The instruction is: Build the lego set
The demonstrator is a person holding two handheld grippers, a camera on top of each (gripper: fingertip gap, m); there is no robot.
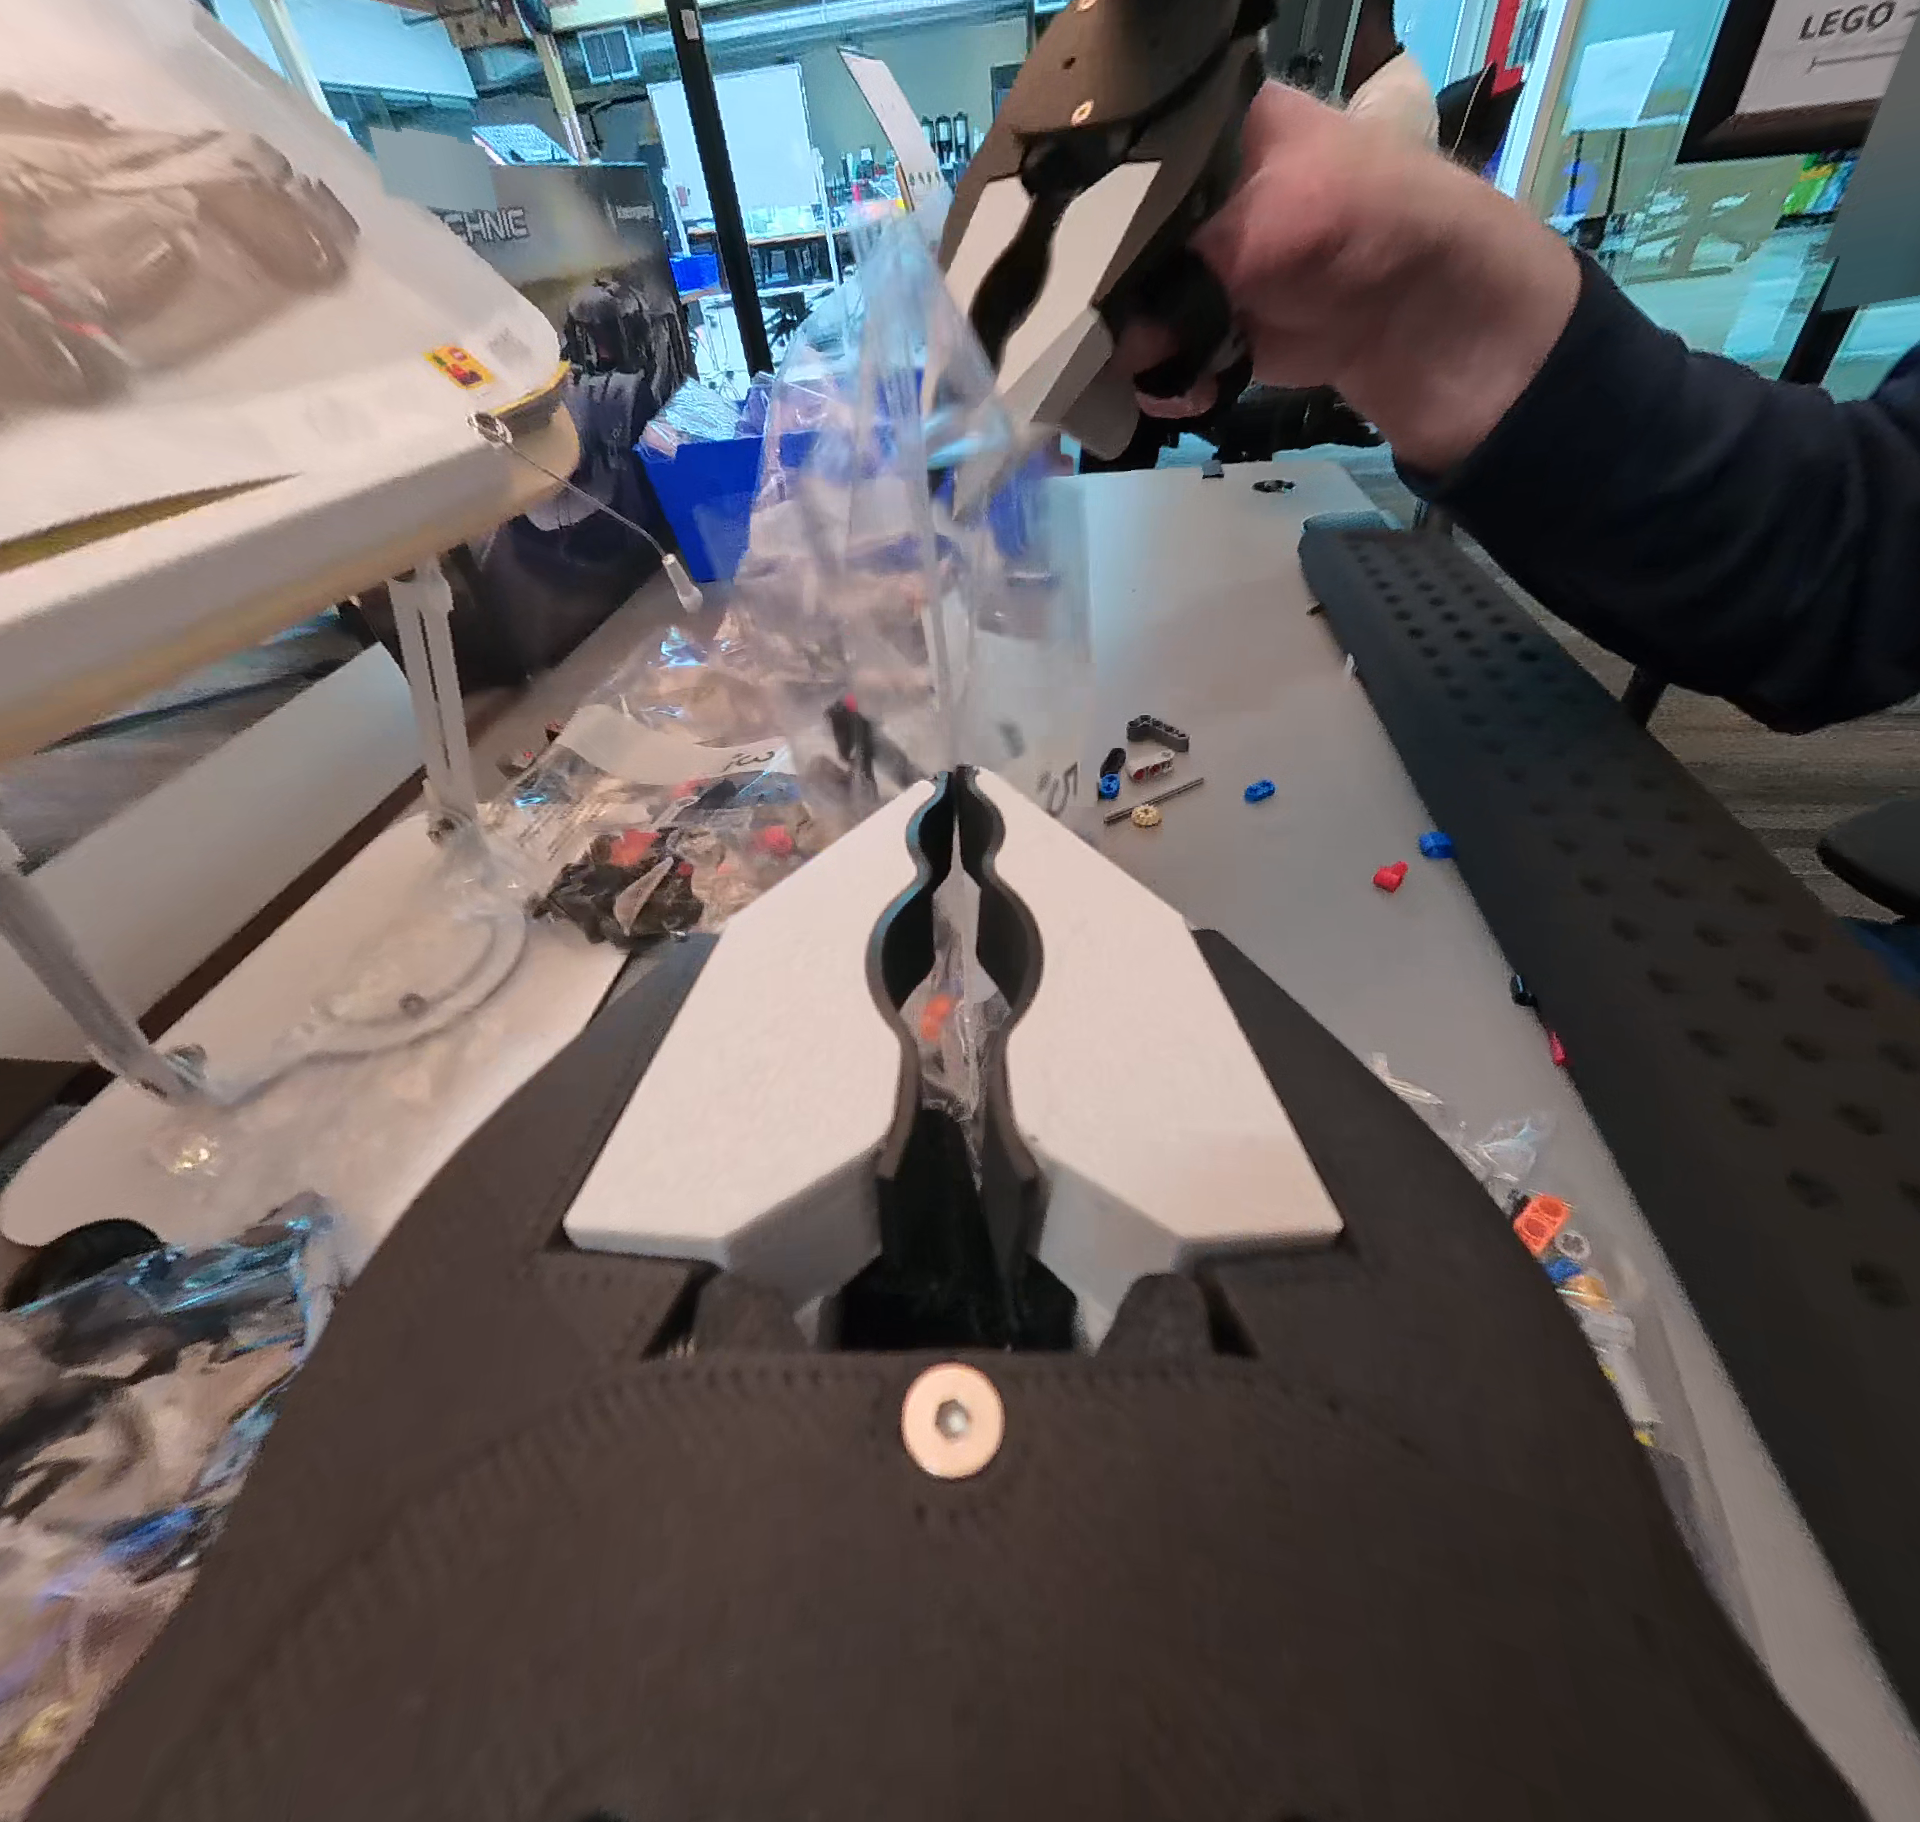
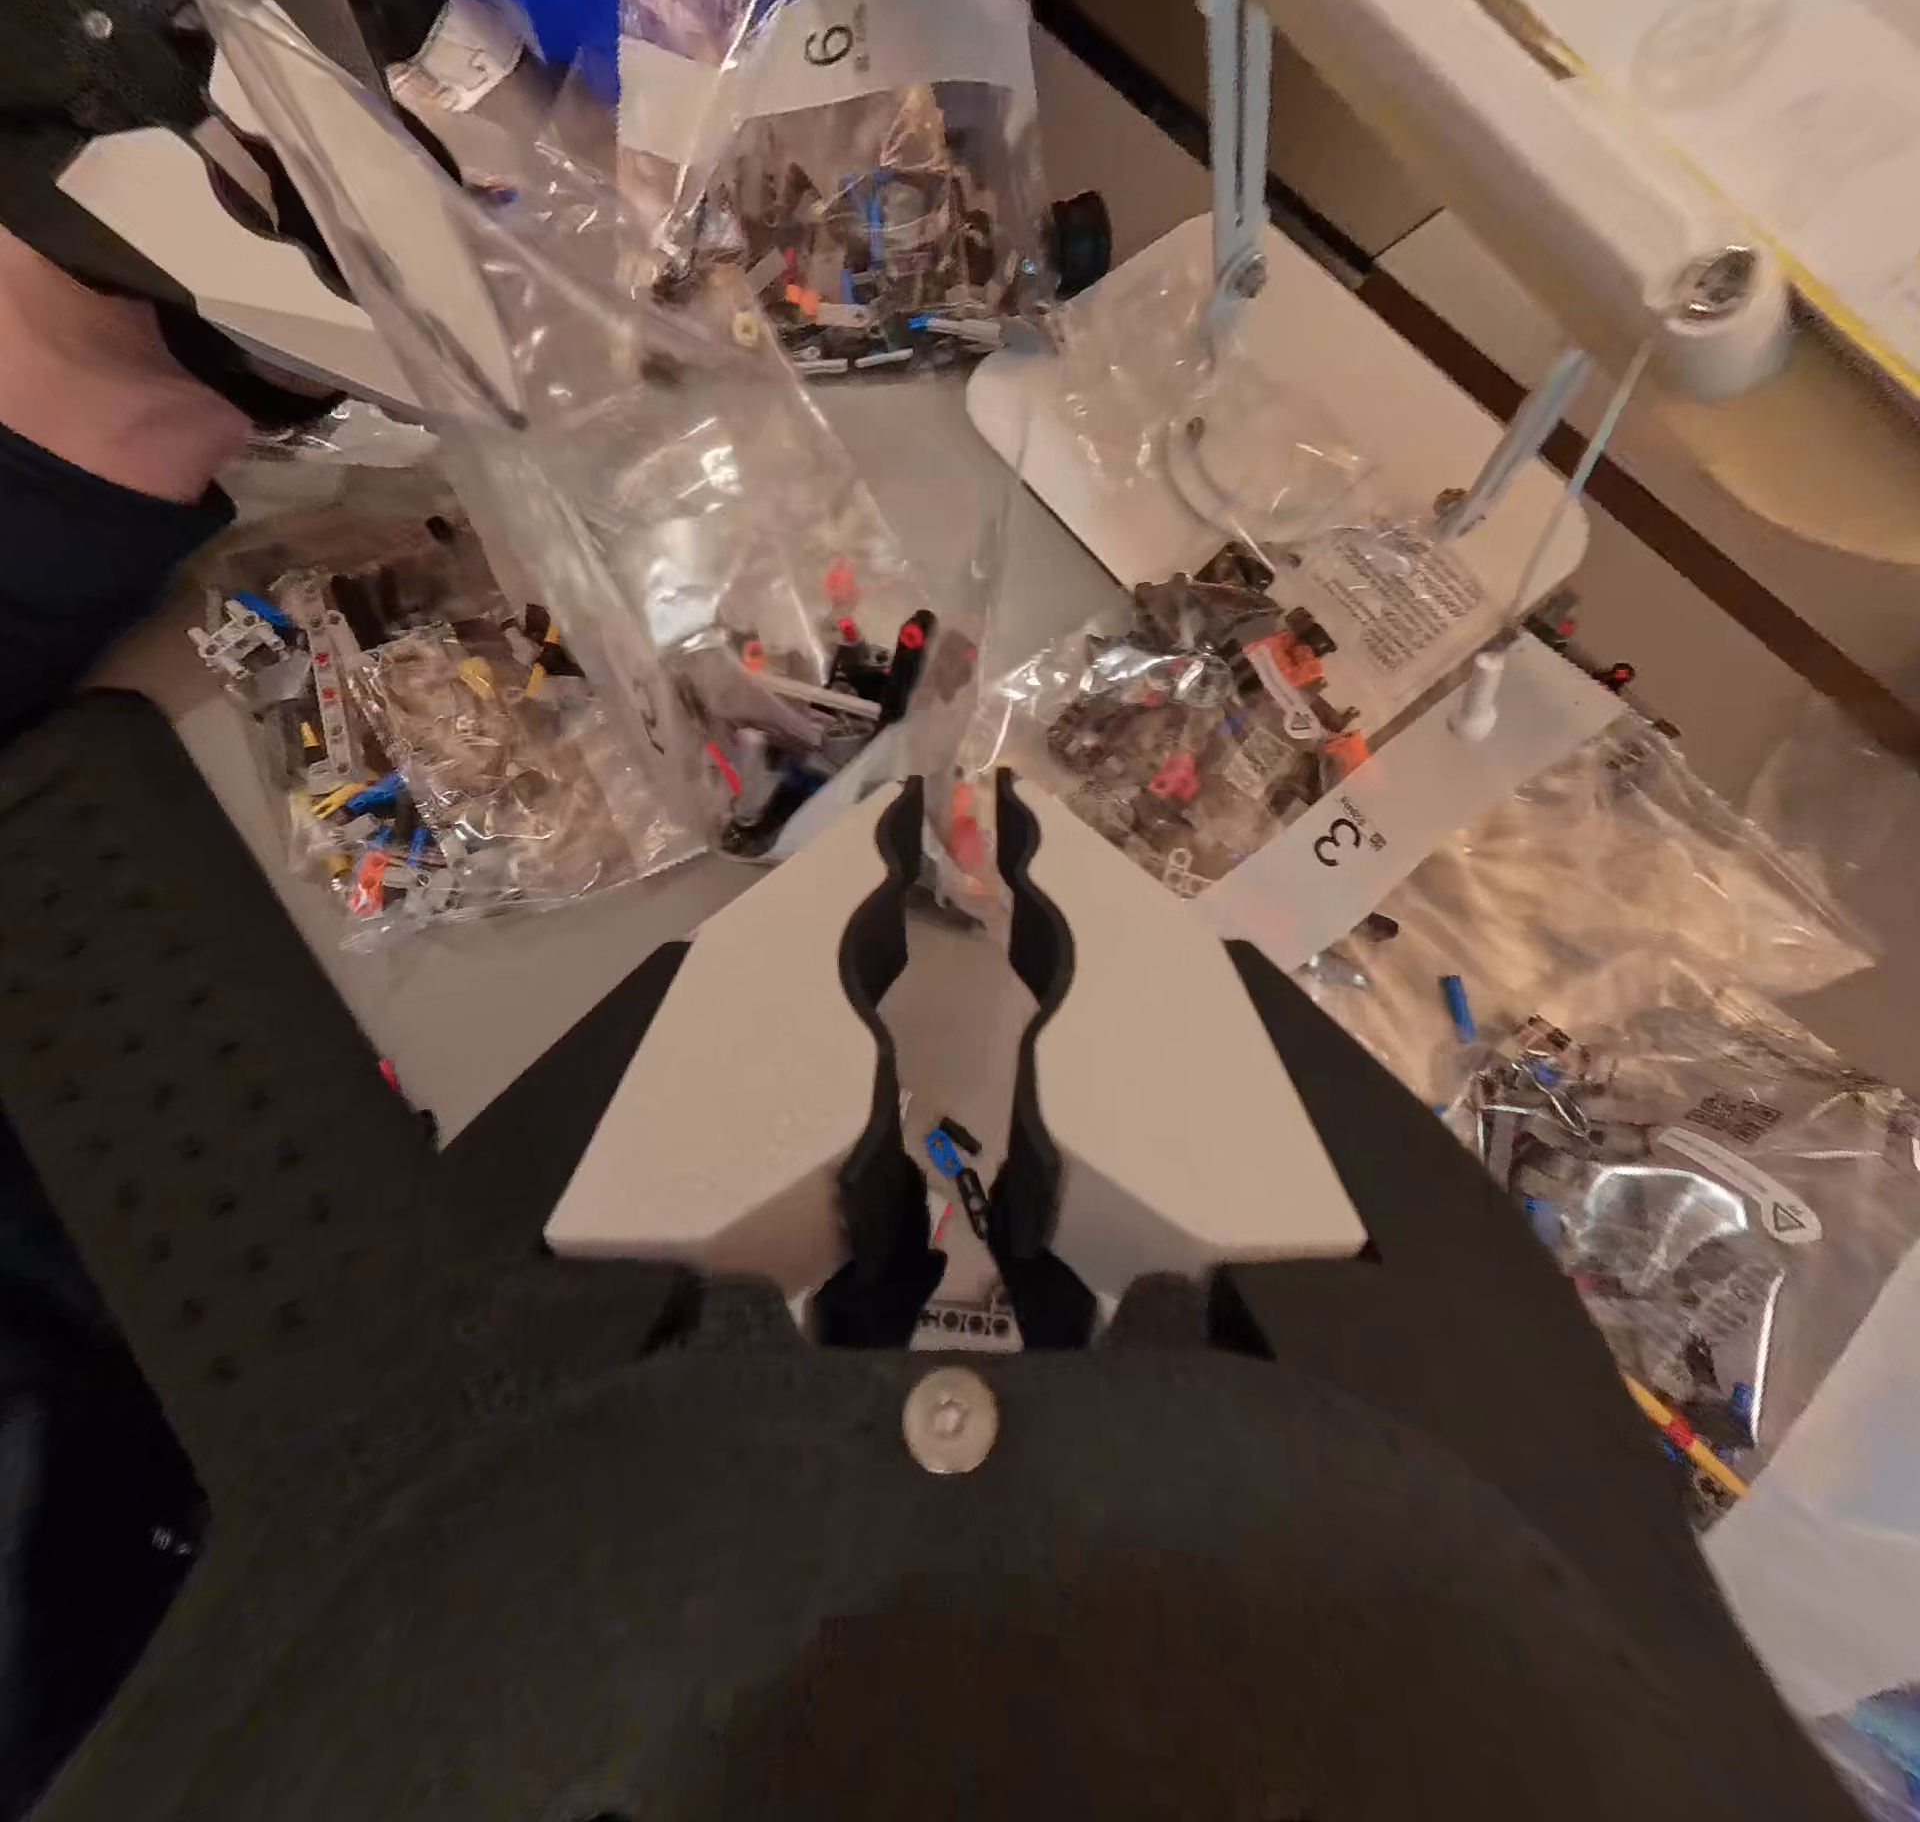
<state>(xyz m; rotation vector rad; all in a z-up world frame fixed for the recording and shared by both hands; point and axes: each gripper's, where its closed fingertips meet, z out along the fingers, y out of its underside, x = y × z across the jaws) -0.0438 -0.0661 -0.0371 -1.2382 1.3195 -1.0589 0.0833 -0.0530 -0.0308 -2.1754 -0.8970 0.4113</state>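
Lego parts bag (image 1: 883, 484), clear plastic, hangs stretched above the bench (image 1: 1195, 629) between the two tools: the left tool (image 1: 958, 785) pinches its lower edge with jaws closed on the film, while the right tool (image 1: 977, 484), raised at far right, appears clamped on the upper edge. To open it cleanly, judged from this pose, pull the tools steadily apart over bare bench so that loose pieces (image 1: 1148, 754) collect near those already lying to the right.

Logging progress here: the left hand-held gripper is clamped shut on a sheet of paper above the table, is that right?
Not quite. The left hand-held gripper is clamped shut on a clear plastic bag, not a sheet of paper, above the table. The left wrist view shows it.
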